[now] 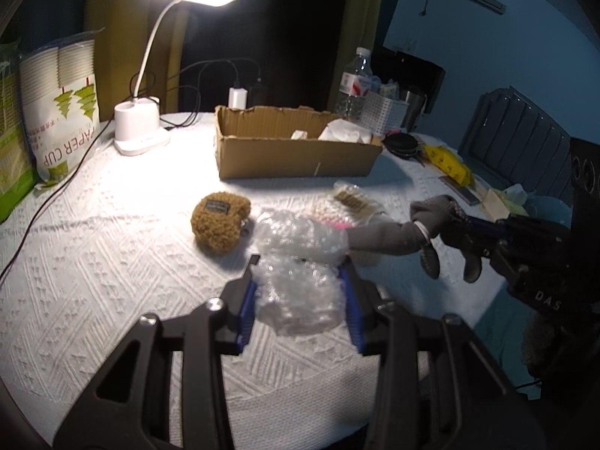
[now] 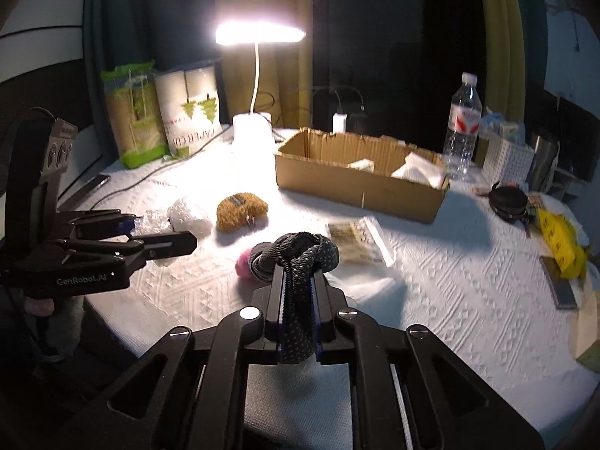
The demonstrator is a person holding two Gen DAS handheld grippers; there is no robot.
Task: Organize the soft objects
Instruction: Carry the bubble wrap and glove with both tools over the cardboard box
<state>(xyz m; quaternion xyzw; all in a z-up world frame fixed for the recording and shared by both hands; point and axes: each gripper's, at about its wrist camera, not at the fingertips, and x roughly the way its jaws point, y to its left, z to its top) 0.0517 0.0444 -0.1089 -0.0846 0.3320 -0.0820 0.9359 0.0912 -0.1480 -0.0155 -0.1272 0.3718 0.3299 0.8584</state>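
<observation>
A: Bubble wrap point(image 1: 300, 281), crumpled and clear, fills the left gripper point(image 1: 298, 285); its blue pads press the wad from both sides, so it is gripped, not just straddled.

B: And the right gripper point(image 2: 298, 300)?

A: Clamped on a grey glove point(image 2: 300, 258). The cuff runs down between the narrow jaws, and from the left view its fingers dangle free, above the cloth I'd say.

B: Why hold both at once?

A: My guess is both go to the box point(image 1: 296, 150) across the table point(image 1: 112, 262), which is open on top and already has white padding in its right end. The left end looks bare.

B: What is left on the table?

A: A brown fuzzy pouch point(image 1: 220, 223) just beyond the wrap, a pink ball point(image 2: 245, 262) close under the glove, and a clear packet point(image 2: 360, 240) between the glove and the box.

B: Room to move?

A: Open cloth lies between the grippers and the near box wall. The lamp point(image 1: 140, 127) stands left of the box, the bottle point(image 2: 461, 127) right of it, so a straight path forward looks safest. The torn cardboard rim could snag the dangling glove fingers.
</observation>
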